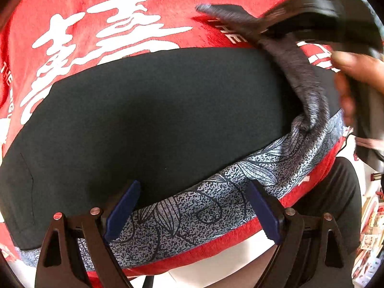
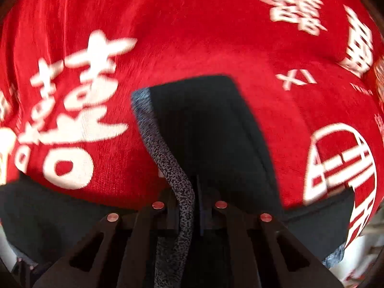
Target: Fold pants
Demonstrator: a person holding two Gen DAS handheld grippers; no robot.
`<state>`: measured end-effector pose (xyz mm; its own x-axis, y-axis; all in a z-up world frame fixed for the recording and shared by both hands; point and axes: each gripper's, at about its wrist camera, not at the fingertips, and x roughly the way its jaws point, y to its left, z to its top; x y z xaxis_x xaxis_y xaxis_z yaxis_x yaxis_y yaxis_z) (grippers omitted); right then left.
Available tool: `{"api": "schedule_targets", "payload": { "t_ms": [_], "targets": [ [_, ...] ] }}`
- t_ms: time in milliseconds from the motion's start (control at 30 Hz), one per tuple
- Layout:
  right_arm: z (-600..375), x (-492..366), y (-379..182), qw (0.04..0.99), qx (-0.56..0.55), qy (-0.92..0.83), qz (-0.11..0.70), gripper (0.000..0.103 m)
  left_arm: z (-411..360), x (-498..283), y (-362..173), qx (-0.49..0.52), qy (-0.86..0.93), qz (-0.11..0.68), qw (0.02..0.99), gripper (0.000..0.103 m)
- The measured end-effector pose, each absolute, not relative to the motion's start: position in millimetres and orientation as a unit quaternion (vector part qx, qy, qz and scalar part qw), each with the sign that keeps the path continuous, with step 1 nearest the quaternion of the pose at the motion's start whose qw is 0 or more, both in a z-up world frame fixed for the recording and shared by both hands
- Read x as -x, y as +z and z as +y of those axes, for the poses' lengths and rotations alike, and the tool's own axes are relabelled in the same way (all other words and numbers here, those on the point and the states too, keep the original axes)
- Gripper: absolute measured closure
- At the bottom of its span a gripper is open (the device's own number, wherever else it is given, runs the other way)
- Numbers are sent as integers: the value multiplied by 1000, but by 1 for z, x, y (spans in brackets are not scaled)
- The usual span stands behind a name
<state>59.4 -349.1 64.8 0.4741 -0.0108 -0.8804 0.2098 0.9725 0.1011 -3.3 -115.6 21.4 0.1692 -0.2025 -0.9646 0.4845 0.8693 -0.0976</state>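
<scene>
Red cloth [image 1: 148,31] with big white characters covers the bench and fills both views; its front edge shows at 5 o'clock in the left wrist view.

Black pants [image 1: 156,124] lie flat on the red cloth, across the centre of the left wrist view, with the patterned grey-blue band [image 1: 216,206] running along their near edge from 7 to 3 o'clock. At 2 o'clock one end of the band is lifted off the cloth into a raised, twisted strip.

Right gripper [image 1: 266,30] at 1 o'clock in the left view, blurred, clamped on that lifted strip. Right hand [image 1: 352,81] just below it at 3 o'clock. In the right wrist view the gripper's jaws are closed tight on the band [image 2: 184,204] at 6 o'clock, black fabric [image 2: 206,129] hanging forward from the pinch toward centre, more black fabric spread low at 8 and 4 o'clock.

Left gripper [image 1: 192,213] at 6 o'clock in its own view, jaws wide apart, blue fingers [image 1: 123,207] hovering over the band, holding nothing. Cannot tell if they touch the fabric.
</scene>
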Motion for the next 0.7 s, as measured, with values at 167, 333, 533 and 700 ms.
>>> {"api": "schedule_targets", "payload": {
  "t_ms": [167,333,533,700],
  "targets": [
    [-368,-1,108,891,-125,-66,433,92,-122,4,23,-110,-231,605,754,12],
    [-388,38,125,900,-139,-100,400,93,-138,8,30,-106,-250,604,749,12],
    [-431,81,112,880,-171,-147,419,95,-176,14,37,-130,-261,594,750,12],
    [-463,103,75,854,-236,-144,440,95,-211,14,43,-133,-270,583,754,12]
  ]
}}
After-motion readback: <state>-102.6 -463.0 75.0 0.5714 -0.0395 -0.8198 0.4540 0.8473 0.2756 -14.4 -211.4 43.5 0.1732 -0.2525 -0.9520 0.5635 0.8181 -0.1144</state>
